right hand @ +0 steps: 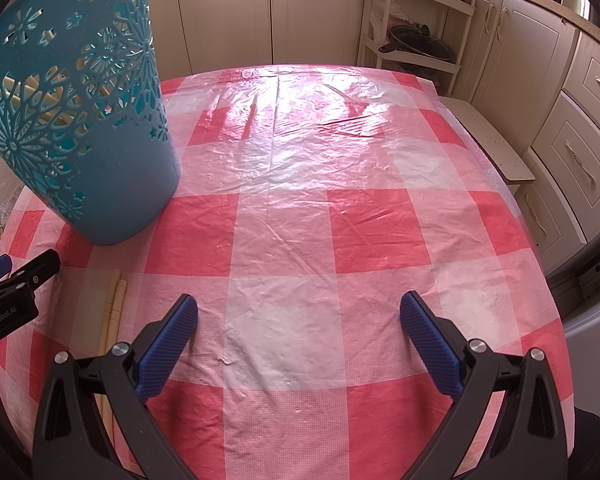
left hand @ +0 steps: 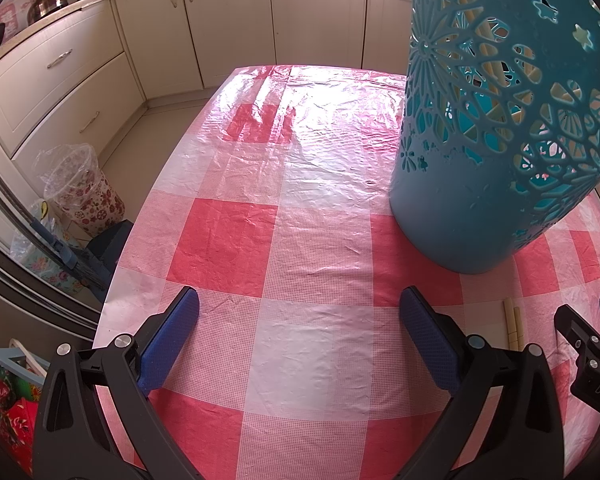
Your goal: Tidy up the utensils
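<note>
A tall teal cut-out utensil holder [left hand: 496, 128] stands on the table at the right of the left wrist view and at the left of the right wrist view [right hand: 84, 120]; pale sticks show through its holes. A pair of pale chopsticks [right hand: 114, 312] lies flat on the cloth in front of the holder, between the two grippers; it also shows in the left wrist view [left hand: 514, 326]. My left gripper [left hand: 298, 320] is open and empty over the cloth, left of the chopsticks. My right gripper [right hand: 298, 324] is open and empty, right of them.
The table wears a red-and-white checked plastic cloth [left hand: 308, 184]. Cream kitchen cabinets [left hand: 228, 20] stand behind it. A bin with a plastic liner [left hand: 80, 188] stands on the floor at the left. A white rack with a pan lid [right hand: 420, 40] and a low bench [right hand: 496, 144] stand at the right.
</note>
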